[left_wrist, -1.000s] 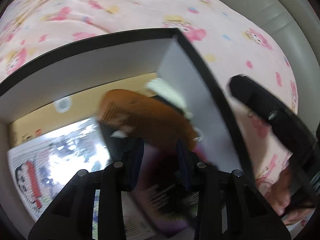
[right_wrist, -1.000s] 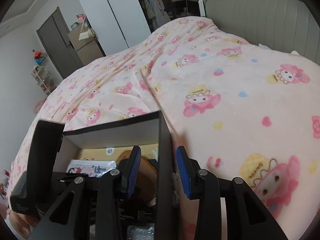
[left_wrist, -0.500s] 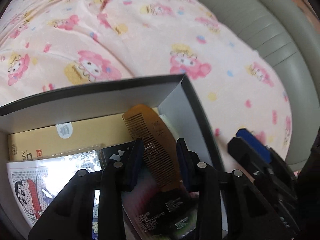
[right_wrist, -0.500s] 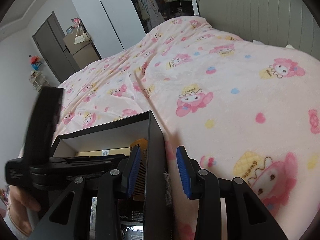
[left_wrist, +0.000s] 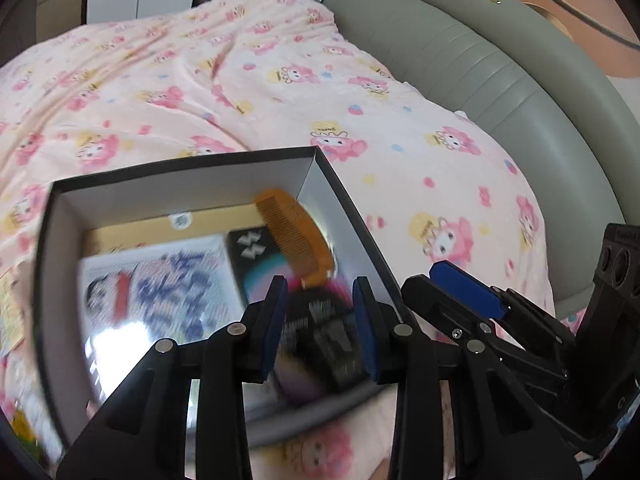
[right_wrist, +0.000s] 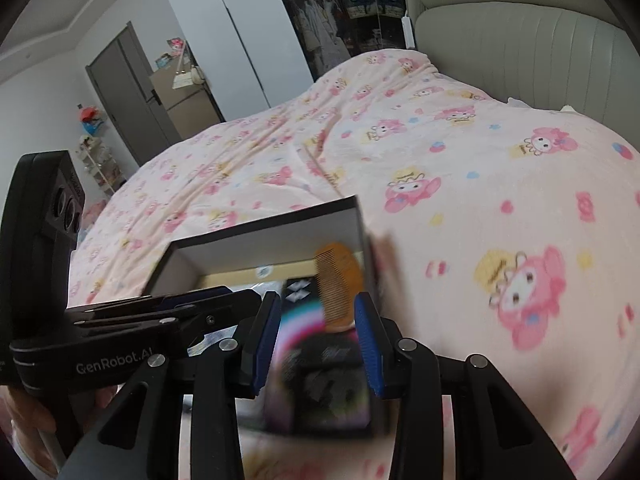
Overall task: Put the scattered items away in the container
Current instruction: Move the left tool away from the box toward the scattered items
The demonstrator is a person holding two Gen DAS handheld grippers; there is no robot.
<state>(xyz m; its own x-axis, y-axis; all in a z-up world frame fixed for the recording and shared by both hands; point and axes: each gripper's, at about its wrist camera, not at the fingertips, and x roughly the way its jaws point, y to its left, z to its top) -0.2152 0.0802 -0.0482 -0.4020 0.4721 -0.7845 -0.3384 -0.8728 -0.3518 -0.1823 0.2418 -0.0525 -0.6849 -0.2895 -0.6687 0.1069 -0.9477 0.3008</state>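
Observation:
A black box with white inner walls (left_wrist: 188, 184) sits on the pink blanket; it also shows in the right wrist view (right_wrist: 264, 236). Inside lie an orange comb (left_wrist: 294, 236), a dark package with a rainbow print (left_wrist: 256, 276), a glossy printed packet (left_wrist: 160, 292) and a tan flat box (left_wrist: 132, 232). The comb (right_wrist: 338, 280) leans by the right wall. My left gripper (left_wrist: 320, 320) is open and empty above the box's near right corner. My right gripper (right_wrist: 316, 334) is open and empty above the box's near side.
The pink cartoon-print blanket (left_wrist: 420, 184) covers the bed all around the box. A grey padded headboard (left_wrist: 500, 80) curves at the right. A wardrobe and a grey door (right_wrist: 132, 96) stand far behind the bed.
Both grippers have drawn back and up from the box. The comb, blurred between the left fingers a second ago, now lies in the box. The left gripper is empty.

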